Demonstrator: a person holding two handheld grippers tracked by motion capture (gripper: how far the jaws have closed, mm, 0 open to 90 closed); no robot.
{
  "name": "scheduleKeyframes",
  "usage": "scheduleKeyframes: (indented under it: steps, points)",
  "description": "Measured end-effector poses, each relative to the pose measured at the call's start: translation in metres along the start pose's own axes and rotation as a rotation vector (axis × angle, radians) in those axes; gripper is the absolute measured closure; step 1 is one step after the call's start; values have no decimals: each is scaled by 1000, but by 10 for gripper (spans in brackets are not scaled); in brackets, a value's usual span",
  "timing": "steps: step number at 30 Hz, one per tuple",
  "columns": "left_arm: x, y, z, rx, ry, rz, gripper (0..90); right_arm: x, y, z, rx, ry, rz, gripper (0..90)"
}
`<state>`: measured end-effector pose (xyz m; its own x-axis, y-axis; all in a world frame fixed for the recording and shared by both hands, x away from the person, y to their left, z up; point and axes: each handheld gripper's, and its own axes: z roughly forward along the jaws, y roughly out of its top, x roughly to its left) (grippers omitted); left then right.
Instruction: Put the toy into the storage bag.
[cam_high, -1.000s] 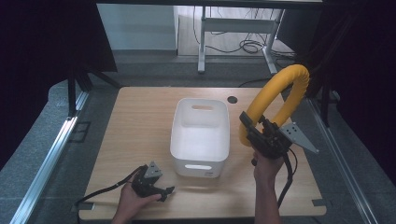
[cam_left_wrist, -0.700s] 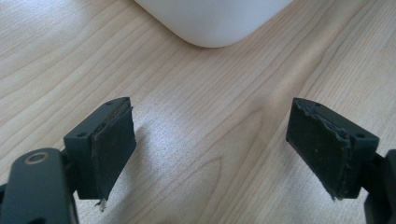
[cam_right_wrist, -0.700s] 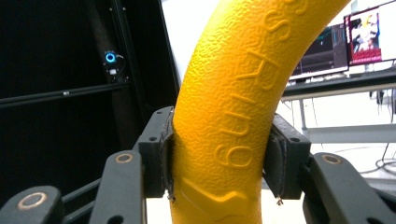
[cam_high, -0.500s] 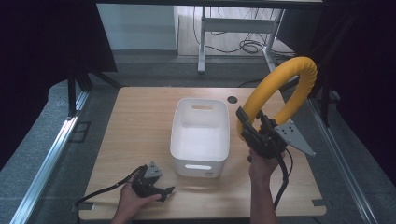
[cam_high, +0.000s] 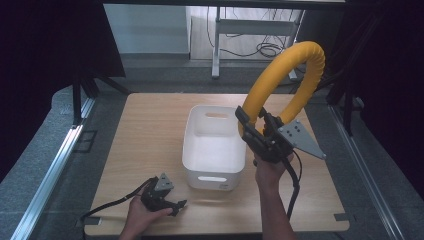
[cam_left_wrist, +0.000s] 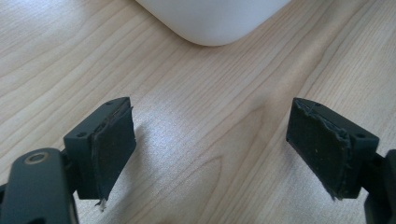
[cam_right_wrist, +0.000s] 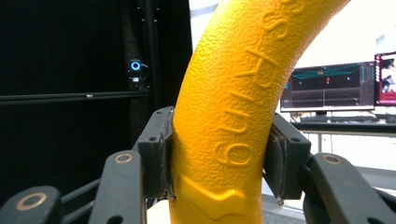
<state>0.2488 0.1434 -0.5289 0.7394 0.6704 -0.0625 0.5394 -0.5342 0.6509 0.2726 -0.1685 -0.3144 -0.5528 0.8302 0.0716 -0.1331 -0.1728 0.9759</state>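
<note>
Yellow textured foam ring (cam_high: 292, 80), raised lettering on its surface; upright, held aloft beside white plastic bin (cam_high: 214, 145), right of it.

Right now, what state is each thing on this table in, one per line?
Yellow foam ring: lifted off the table, held upright, clamped near one end.
Right tool: shut on the yellow foam ring, raised beside the bin.
Left tool: open, nothing between its pads, low over the table.
White bin: upright on the table, looks empty.
Table: bare wood around the bin.
</note>
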Motion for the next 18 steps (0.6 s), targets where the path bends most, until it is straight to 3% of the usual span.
scheduleKeyframes:
  steps: [12, 18]
  points:
    - [0, 0, 0, -2, -1, -1, 154, 19, 0, 20, 23, 67, -5, 503]
    - [1, 0, 0, 1, -2, 3, 153, 27, -3, 29, 34, 96, 19, 502]
